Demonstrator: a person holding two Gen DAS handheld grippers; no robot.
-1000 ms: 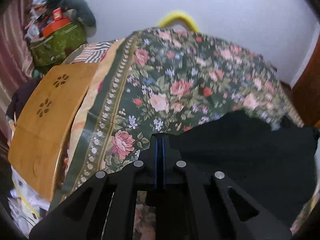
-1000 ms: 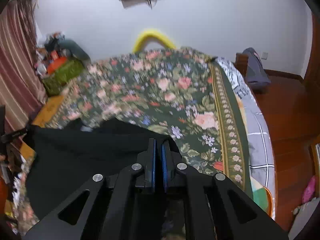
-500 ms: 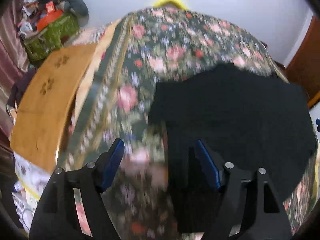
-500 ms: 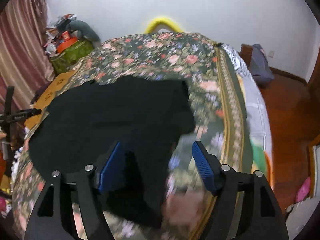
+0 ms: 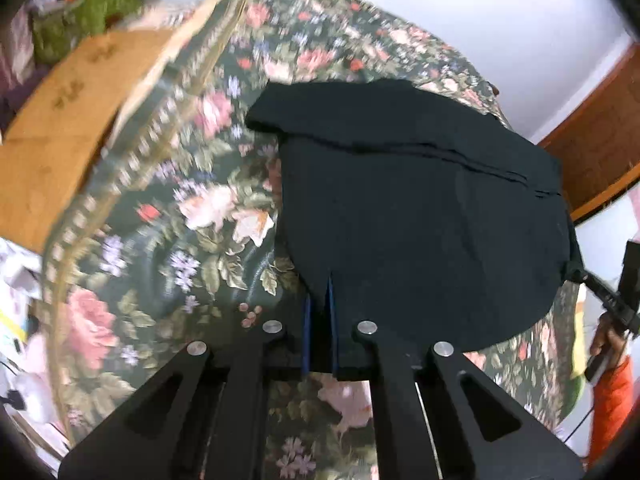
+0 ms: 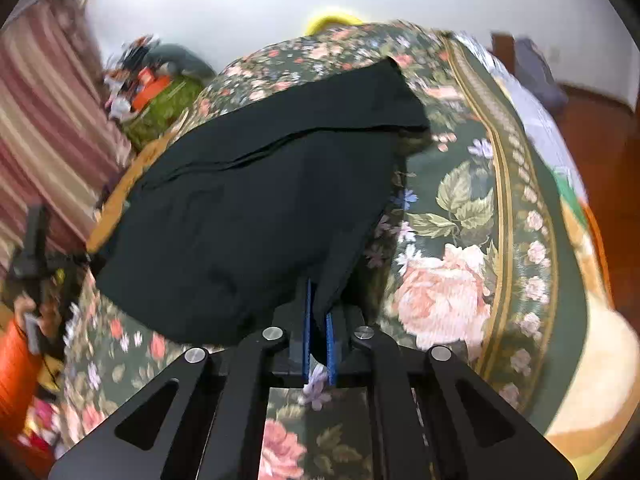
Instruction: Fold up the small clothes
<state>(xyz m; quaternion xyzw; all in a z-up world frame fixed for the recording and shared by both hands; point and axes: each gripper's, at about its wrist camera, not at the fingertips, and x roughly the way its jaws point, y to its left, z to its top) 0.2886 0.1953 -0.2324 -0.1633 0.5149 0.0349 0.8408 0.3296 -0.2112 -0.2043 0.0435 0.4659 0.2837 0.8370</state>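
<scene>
A small black garment (image 5: pixel 420 216) lies spread on the floral bedspread (image 5: pixel 172 216), with a folded band across its far side. My left gripper (image 5: pixel 319 292) is shut on the garment's near left edge. In the right wrist view the same black garment (image 6: pixel 256 208) lies ahead and left. My right gripper (image 6: pixel 318 300) is shut on its near right corner, with cloth pinched between the blue pads. Each view shows the other gripper's handle at the frame edge.
A wooden board (image 5: pixel 60 132) leans at the bed's left side, with a green bag (image 5: pixel 88 12) of clutter behind it. Striped curtain (image 6: pixel 48 128) on the left, wooden floor (image 6: pixel 600 128) to the right of the bed. A white wall is behind.
Both grippers were shut on the garment, opened half a second ago with the cloth laid down, and are now shut again on its near edge. The garment now lies folded over on the bed.
</scene>
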